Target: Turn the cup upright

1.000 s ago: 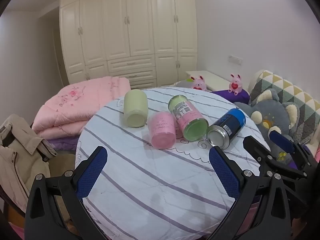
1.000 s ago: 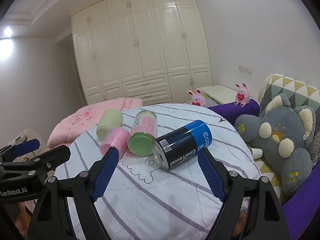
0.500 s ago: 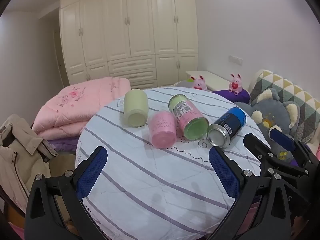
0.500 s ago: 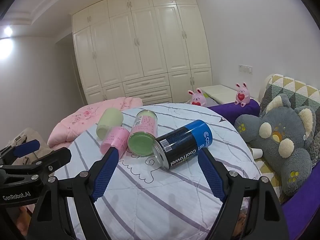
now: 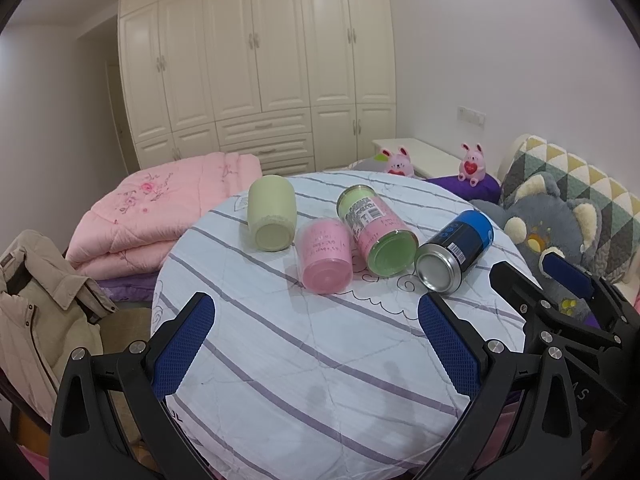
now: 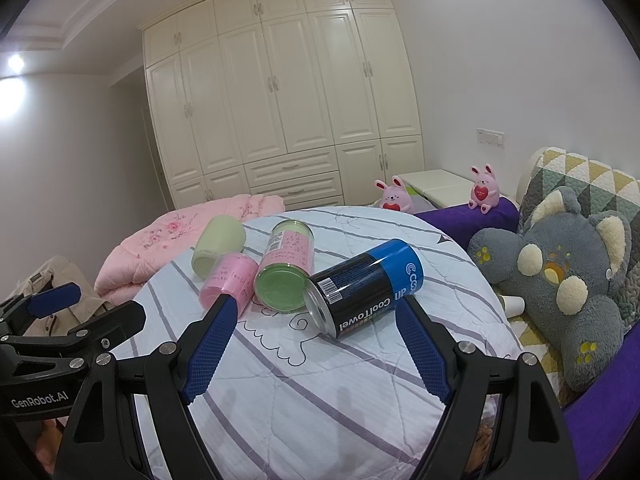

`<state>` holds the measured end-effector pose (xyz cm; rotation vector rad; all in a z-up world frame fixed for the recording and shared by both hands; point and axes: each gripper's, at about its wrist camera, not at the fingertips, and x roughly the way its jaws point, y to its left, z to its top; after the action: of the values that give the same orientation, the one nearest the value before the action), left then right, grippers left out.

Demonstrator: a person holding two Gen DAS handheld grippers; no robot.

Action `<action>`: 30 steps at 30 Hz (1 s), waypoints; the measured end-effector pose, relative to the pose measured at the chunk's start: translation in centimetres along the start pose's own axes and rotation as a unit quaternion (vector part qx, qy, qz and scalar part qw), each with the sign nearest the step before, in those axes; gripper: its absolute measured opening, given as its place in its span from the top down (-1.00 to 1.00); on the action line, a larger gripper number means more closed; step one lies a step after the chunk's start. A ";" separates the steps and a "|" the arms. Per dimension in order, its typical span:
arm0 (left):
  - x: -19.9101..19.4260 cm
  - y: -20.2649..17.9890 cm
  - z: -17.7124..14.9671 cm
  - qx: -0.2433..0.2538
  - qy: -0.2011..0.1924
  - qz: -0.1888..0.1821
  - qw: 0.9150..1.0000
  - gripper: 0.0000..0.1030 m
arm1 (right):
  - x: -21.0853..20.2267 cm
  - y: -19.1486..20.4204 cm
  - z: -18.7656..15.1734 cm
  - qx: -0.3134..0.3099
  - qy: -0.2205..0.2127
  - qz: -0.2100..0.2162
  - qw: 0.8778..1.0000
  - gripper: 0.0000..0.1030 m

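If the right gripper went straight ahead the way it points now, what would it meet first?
Most likely the blue-and-black can, lying on its side between the open right gripper's jaws; depth is uncertain.

A: Soft, even indoor light; a ceiling lamp (image 6: 16, 63) glares at far left in the right wrist view.

B: Faint shadows fall on the near table (image 5: 320, 380). Focus is sharp throughout, but fisheye bends the wardrobe (image 6: 280, 100), and dark vignetting rings both frames' corners.
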<state>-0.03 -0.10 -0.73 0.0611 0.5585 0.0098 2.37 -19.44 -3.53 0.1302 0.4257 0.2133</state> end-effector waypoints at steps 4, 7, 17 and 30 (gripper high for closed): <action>0.0 0.1 0.0 0.000 0.000 0.000 1.000 -0.99 | 0.0 0.0 0.1 0.000 0.000 0.000 1.000 -0.61; -0.1 0.1 -0.1 0.001 0.000 0.000 1.000 -0.99 | -0.1 0.0 0.2 0.000 0.000 0.000 1.000 -0.61; -0.1 -0.1 -0.1 0.002 0.001 0.000 1.000 -0.99 | 0.0 0.0 0.0 0.001 0.000 -0.001 1.000 -0.61; -0.1 -0.1 -0.1 0.003 0.002 0.001 1.000 -0.99 | 0.1 -0.1 0.0 0.001 0.001 0.000 1.000 -0.61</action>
<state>-0.21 -0.21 -0.80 0.0666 0.5616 0.0099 2.45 -19.50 -3.57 0.1315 0.4280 0.2130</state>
